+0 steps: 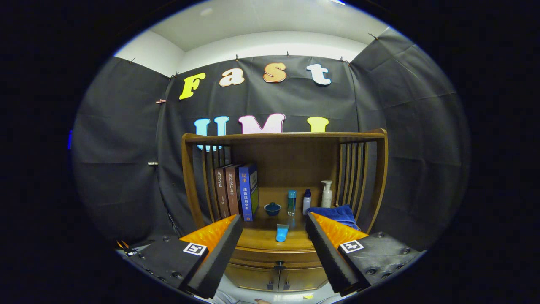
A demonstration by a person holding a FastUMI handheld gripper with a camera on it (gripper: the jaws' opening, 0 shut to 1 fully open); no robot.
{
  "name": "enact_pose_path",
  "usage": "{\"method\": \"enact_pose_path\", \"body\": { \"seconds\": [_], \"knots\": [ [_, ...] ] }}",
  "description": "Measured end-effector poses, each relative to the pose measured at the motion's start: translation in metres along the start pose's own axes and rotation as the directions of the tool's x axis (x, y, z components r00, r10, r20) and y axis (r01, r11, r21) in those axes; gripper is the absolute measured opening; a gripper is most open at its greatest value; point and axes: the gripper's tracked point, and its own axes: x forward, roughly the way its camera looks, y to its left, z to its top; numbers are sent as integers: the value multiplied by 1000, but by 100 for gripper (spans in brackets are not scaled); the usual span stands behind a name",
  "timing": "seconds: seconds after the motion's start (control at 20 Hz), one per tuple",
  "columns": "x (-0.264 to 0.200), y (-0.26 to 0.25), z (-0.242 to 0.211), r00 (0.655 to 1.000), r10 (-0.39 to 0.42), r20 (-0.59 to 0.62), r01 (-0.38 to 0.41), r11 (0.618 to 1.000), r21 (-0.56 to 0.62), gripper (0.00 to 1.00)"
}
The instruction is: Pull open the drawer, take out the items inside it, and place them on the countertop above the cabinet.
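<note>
Gripper view.

- Gripper (274, 234): fingers spread wide, holding nothing, hanging in air in front of the cabinet and apart from it.
- Wooden cabinet (377, 177): open shelf unit with slatted sides and a flat top board; stands against the dark cloth wall, beyond the fingers.
- Countertop (261, 240): brown wooden surface inside the open unit, seen between the fingertips.
- Drawer (276, 257): shallow front just under the countertop, closed, with a small dark knob (279, 265) at its middle; lies between and below the fingers.
- Cabinet doors (276, 278): a pair under the drawer, closed, each with a small dark pull near the centre seam.
- Light blue tube (282, 232): lying on the countertop near its front edge, between the fingers.
- Three books (236, 192): upright at the left of the countertop, two brown, one blue.
- Small blue lidded cup (272, 208): behind the tube, right of the books.
- Teal bottle (291, 202) and small white bottle with a blue cap (306, 202): upright, side by side, toward the back.
- White pump bottle (327, 194): upright at the right rear.
- Folded blue cloth (333, 214): on the countertop at the right, just behind the right fingertip.
</note>
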Motion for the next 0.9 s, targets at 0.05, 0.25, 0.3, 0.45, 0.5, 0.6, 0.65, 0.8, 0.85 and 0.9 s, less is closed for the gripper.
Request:
{"method": "enact_pose_path", "body": {
  "seconds": [0.05, 0.25, 0.3, 0.45, 0.5, 0.6, 0.65, 0.8, 0.85, 0.9],
  "knots": [
    [-1, 1, 1, 1000, 2, 3, -2, 1000, -3, 98],
    [-2, 0, 1, 1000, 2, 5, -2, 1000, -6, 98],
    [-2, -1, 2, 1000, 1, 5, -1, 1000, -5, 98],
    [-1, -2, 2, 1000, 2, 9, -2, 1000, -5, 98],
    [-1, -2, 2, 1000, 3, 9, -3, 1000, -7, 99],
    [-1, -2, 2, 1000, 3, 11, -3, 1000, -11, 98],
    [-2, -2, 2, 1000, 3, 12, -3, 1000, -12, 98],
    [-1, -2, 2, 1000, 6, 11, -6, 1000, -9, 99],
    [-2, -2, 2, 1000, 6, 11, -6, 1000, -8, 99],
    [-2, -2, 2, 1000, 6, 11, -6, 1000, -9, 99]
  ]
}}
